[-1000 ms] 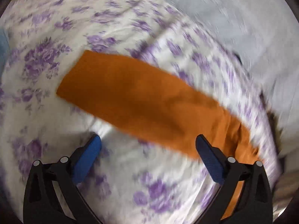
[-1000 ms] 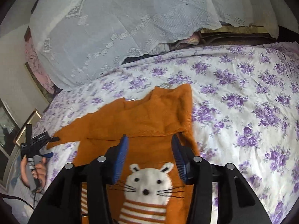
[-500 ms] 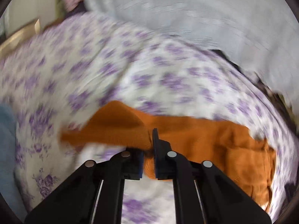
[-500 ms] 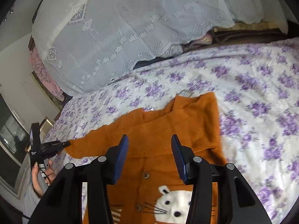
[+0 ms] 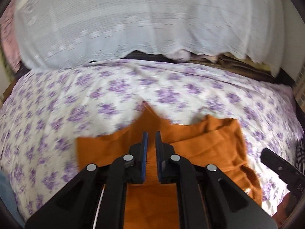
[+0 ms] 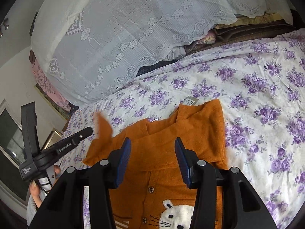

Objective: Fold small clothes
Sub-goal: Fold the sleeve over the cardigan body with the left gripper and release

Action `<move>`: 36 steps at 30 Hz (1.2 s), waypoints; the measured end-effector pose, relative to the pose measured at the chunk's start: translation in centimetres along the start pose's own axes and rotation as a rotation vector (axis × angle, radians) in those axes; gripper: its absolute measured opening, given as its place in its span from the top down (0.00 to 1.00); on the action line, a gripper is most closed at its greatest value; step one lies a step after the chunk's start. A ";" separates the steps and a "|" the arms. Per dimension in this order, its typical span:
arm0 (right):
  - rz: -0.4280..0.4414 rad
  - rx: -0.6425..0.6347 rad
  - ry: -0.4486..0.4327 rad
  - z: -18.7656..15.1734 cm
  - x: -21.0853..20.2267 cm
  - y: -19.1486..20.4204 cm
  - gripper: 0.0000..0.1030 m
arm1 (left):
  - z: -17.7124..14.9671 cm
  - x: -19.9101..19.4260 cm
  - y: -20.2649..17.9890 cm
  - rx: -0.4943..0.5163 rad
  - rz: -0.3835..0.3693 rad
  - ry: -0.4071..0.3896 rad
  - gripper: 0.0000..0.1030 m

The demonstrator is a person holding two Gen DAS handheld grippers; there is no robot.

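An orange knit cardigan point(image 6: 192, 131) with a white bear face and buttons lies on the floral bedsheet point(image 6: 266, 95). Its right sleeve is folded across the chest. My left gripper point(image 5: 151, 139) is shut on the left sleeve point(image 5: 152, 120) and holds it lifted, the cuff sticking up above the sheet; it also shows in the right wrist view point(image 6: 85, 131) beside the raised sleeve point(image 6: 103, 127). My right gripper point(image 6: 152, 148) is open and empty, hovering over the cardigan's chest. Its tip shows in the left wrist view point(image 5: 266, 154).
A white lace cover point(image 6: 124, 30) drapes over stacked bedding at the head of the bed. Brown and pink folded blankets point(image 6: 238, 32) lie under it. A framed panel and window point(image 6: 11, 137) stand at the left. A blue cloth point(image 5: 5, 194) lies at the bed's left edge.
My left gripper closed on the flat left sleeve, then lifted it and carried it in over the cardigan body. The right gripper stayed open and drew back slightly over the chest.
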State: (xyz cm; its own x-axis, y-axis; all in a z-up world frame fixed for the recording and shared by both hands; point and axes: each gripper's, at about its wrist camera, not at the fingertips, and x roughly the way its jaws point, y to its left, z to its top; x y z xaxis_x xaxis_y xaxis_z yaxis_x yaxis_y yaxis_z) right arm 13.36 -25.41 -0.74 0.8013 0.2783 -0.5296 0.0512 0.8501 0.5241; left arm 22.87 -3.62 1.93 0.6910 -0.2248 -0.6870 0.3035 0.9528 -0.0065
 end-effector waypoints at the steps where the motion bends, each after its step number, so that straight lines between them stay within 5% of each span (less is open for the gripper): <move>1: -0.003 0.004 -0.004 0.2 -0.2 -0.5 0.53 | 0.1 0.4 -1.4 0.020 -0.016 0.008 0.93; 6: -0.001 0.091 -0.024 0.4 -0.8 -3.9 0.39 | -0.8 2.5 -6.3 0.099 -0.044 0.049 0.89; 8: 0.009 0.119 -0.006 0.3 -0.5 -5.2 0.38 | -1.2 2.5 -6.7 0.106 -0.028 0.046 0.63; 10: 0.056 0.139 0.022 0.0 0.2 -5.6 0.38 | -1.5 2.3 -5.7 0.090 0.001 0.032 0.50; 15: 0.194 0.101 0.133 -1.5 3.1 -3.0 0.50 | -2.3 2.0 0.3 0.019 0.106 0.035 0.45; 19: 0.272 0.115 0.237 -1.9 6.5 0.3 0.51 | -4.9 2.6 5.9 -0.035 0.163 0.084 0.44; 25: 0.252 0.152 0.401 -2.0 14.4 4.2 0.52 | -8.0 4.0 9.5 -0.054 0.252 0.096 0.32; 29: 0.178 0.209 0.443 -2.5 18.8 4.4 0.54 | -8.9 5.1 11.0 -0.095 0.223 0.122 0.31; 32: 0.157 0.244 0.426 -2.4 20.8 4.2 0.68 | -9.2 5.4 11.2 -0.101 0.219 0.123 0.29; 34: 0.149 0.239 0.398 -2.4 20.7 4.1 0.92 | -9.2 5.1 11.4 -0.110 0.208 0.115 0.29; 36: 0.165 0.223 0.358 -1.9 19.7 4.0 0.94 | -9.2 4.7 11.5 -0.121 0.189 0.104 0.29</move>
State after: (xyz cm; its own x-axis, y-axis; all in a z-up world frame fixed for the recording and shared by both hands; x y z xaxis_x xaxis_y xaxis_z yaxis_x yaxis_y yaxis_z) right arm 28.27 -15.68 -10.33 0.5551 0.5723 -0.6036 0.0988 0.6752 0.7310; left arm 23.63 8.18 -8.05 0.6550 -0.0240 -0.7552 0.0905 0.9948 0.0469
